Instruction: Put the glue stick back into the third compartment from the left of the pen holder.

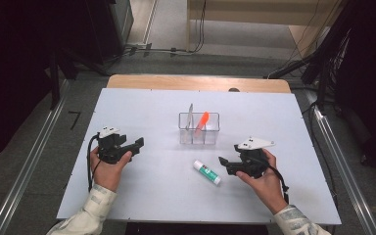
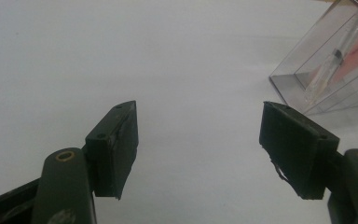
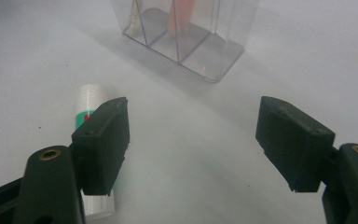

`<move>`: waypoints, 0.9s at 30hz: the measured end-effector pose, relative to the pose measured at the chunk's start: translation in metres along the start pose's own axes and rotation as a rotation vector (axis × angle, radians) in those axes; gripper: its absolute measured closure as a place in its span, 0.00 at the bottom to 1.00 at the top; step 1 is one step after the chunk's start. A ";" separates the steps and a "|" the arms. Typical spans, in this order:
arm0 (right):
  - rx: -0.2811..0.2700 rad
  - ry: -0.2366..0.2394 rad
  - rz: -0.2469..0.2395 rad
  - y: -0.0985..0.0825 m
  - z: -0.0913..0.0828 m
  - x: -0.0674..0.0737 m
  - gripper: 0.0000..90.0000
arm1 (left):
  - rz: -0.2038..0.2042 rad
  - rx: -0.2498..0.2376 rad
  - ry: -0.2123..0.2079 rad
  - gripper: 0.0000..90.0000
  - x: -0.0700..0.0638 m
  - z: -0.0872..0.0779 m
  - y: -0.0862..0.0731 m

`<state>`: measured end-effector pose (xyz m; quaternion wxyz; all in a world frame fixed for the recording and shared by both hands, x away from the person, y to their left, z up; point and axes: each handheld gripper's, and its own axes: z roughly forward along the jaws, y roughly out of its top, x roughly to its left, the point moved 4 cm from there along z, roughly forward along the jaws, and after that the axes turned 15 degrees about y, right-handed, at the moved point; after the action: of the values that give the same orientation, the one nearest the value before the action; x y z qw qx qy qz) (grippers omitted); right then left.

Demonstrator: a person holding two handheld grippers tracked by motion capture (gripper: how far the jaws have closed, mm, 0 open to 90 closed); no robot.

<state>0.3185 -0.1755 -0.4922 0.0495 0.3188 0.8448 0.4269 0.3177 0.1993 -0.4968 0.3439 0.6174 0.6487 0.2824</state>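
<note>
A white glue stick with a green band (image 1: 206,172) lies flat on the white table, just left of my right gripper (image 1: 223,165). In the right gripper view the glue stick (image 3: 86,105) lies partly behind the left jaw, and my right gripper (image 3: 191,140) stands open with nothing between its jaws. A clear plastic organizer (image 1: 199,129) with three compartments stands mid-table and holds an orange pen (image 1: 201,120) and a clear pen (image 1: 190,116). My left gripper (image 1: 138,145) rests at the left, open and empty; its own view shows my left gripper (image 2: 198,140) with the organizer (image 2: 328,70) at upper right.
The white tabletop (image 1: 147,196) ends at a wooden strip (image 1: 196,82) at the far edge. Cables and dark stands line the floor beyond. Metal rails run along both sides of the table.
</note>
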 end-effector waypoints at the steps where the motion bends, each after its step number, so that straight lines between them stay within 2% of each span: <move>1: -0.001 0.000 -0.001 0.000 0.001 0.000 0.27 | 0.000 0.000 0.001 0.32 0.000 0.000 0.000; 27: 0.026 0.039 -0.028 0.003 0.018 0.016 0.28 | -0.001 0.002 0.003 0.32 0.000 0.001 0.000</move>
<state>0.3139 -0.1518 -0.4981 0.0351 0.2992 0.8554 0.4213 0.3181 0.1993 -0.4972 0.3424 0.6170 0.6497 0.2826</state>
